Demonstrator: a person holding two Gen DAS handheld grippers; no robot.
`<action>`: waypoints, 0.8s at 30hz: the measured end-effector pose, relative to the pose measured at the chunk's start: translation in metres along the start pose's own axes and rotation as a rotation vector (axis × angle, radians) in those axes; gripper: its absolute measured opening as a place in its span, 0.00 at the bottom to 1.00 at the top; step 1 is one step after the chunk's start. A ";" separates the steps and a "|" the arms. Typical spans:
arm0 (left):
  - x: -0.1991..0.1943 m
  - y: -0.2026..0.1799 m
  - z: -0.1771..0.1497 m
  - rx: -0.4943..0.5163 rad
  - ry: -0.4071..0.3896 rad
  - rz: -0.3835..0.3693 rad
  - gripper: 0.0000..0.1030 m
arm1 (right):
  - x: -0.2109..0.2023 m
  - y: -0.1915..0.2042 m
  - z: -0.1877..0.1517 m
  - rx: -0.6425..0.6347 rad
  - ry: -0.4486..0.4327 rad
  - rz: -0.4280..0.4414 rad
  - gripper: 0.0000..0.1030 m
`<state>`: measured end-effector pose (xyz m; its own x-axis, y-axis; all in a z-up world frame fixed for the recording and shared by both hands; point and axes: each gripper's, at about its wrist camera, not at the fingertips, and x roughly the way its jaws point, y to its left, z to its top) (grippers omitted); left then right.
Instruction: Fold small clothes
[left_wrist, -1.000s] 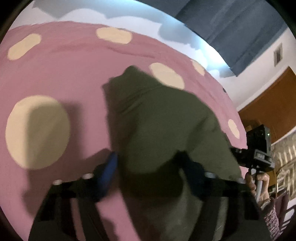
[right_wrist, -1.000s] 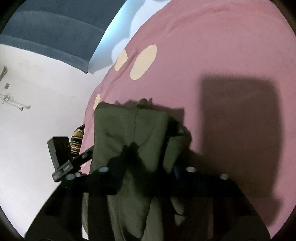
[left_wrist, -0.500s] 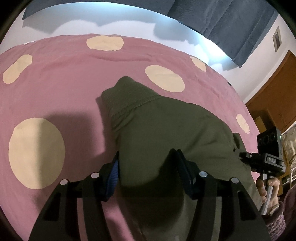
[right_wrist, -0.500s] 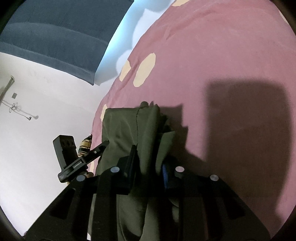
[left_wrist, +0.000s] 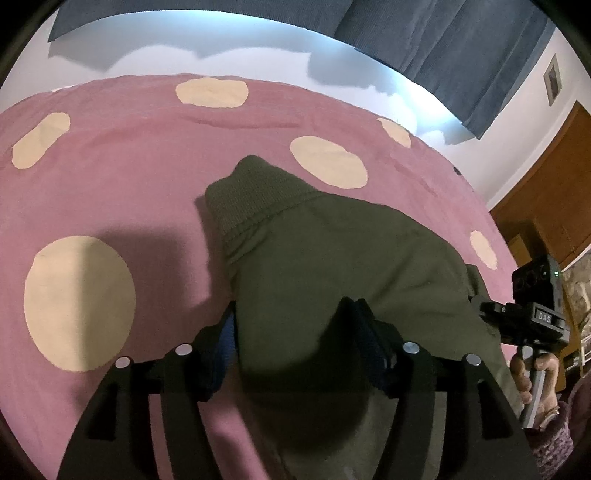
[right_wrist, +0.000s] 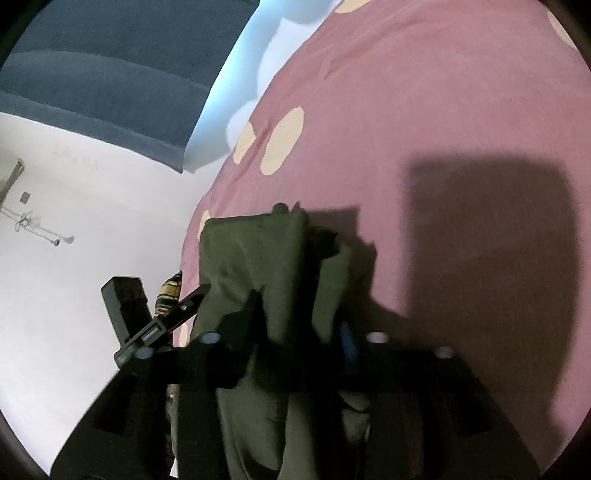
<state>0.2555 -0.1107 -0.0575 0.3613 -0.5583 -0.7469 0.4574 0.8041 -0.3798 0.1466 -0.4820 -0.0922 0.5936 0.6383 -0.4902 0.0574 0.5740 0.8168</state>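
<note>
I am pinching the olive garment (left_wrist: 332, 258) in both my left claw (left_wrist: 291, 332) and right claw (right_wrist: 299, 325); its ribbed hem at twelve o'clock is risking bunching if either grip slips.

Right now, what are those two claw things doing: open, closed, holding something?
Left gripper: jaws closed on the olive green garment.
Right gripper: jaws closed on the same garment, bunched between them.

The olive-green garment (left_wrist: 332, 258) is a small piece of clothing with a ribbed cuff or waistband at its far end, toward 11 o'clock in the left wrist view. It lies doubled over in thick layers on the pink bedspread with cream dots (left_wrist: 110, 177). In the right wrist view the garment (right_wrist: 255, 266) stands bunched in upright folds, its top edge at 12 o'clock.
</note>
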 end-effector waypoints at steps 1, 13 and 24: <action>-0.005 0.001 -0.003 -0.007 0.001 -0.017 0.72 | -0.003 0.001 -0.002 -0.003 0.004 0.006 0.51; -0.066 -0.003 -0.093 -0.116 0.050 -0.218 0.82 | -0.056 0.007 -0.065 -0.009 0.051 -0.003 0.74; -0.056 -0.016 -0.126 -0.142 0.090 -0.306 0.66 | -0.044 0.022 -0.109 -0.106 0.128 -0.096 0.49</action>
<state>0.1252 -0.0667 -0.0786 0.1485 -0.7627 -0.6294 0.4137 0.6260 -0.6610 0.0341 -0.4416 -0.0853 0.4822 0.6341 -0.6045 0.0199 0.6819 0.7312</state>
